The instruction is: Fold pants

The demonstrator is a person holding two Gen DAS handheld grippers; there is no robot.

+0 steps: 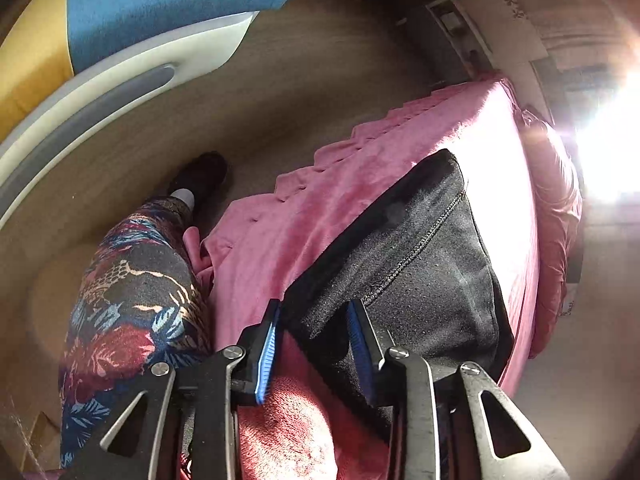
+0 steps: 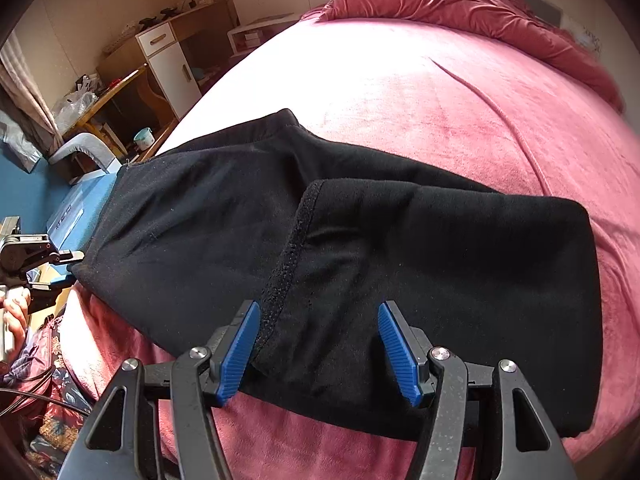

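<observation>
Right wrist view is showing what the left one isn't: the whole black knit pants (image 2: 360,248), already folded into a squat stack, lying on the pink plush bedspread (image 2: 460,92) near the bed's front edge. A folded-over layer with a stitched hem is running diagonally down the middle of the stack. The far left corner of the pants is hanging past the bed's left edge. I'm also seeing my left gripper (image 2: 60,268) out at that left edge, beside the fabric, plus a white and wood cabinet (image 2: 168,64) and a rumpled pink duvet (image 2: 460,4) at the head of the bed.

Left wrist view is adding the floor side: my leg in floral patterned leggings (image 1: 132,304), a black shoe (image 1: 204,176), and a blue and yellow cushion (image 1: 160,4). Sun glare is washing out the right of that view.

My left gripper (image 1: 314,336) is hanging released, blue pads spread around the near corner of the pants (image 1: 420,272), nothing pinched. My right gripper (image 2: 318,344) is also released, pads wide apart over the front edge of the stack, gripping nothing.
</observation>
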